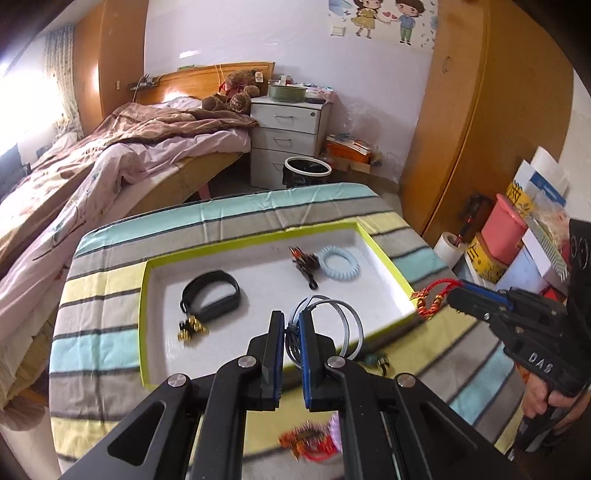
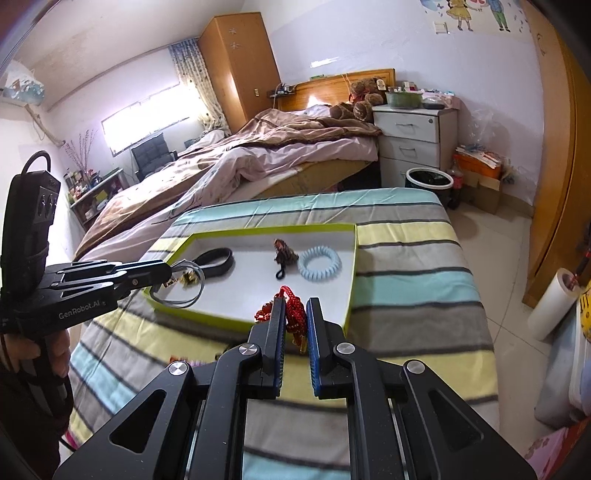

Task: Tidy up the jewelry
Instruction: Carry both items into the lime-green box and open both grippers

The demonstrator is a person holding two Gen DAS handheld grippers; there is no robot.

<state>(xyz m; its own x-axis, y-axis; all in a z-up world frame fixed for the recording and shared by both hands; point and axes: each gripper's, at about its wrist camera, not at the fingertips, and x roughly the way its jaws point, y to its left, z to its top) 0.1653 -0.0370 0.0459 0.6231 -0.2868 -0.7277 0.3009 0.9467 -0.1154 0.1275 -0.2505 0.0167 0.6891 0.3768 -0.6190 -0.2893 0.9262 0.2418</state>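
2 thin silver bangles [image 1: 334, 325] pinched in left hand-held gripper [image 1: 291, 325], red braided cord [image 2: 293, 314] clamped in right hand-held gripper [image 2: 295, 314]

Pale lilac walls [image 2: 314, 40] are enclosing the bedroom. Daylight is entering through a window [image 2: 144, 125] beside a patterned curtain [image 2: 192, 81]. A bed [image 2: 258, 158] under a rumpled brown and pink quilt is standing against a wooden headboard [image 2: 332, 86]. A white three-drawer cabinet [image 1: 288, 136] is standing beside the bed. Tall wooden wardrobes [image 2: 236, 70] are lining the walls. Pale floor tiles [image 2: 491, 251] are lying to the right. A cartoon sticker [image 1: 384, 18] is decorating the wall.
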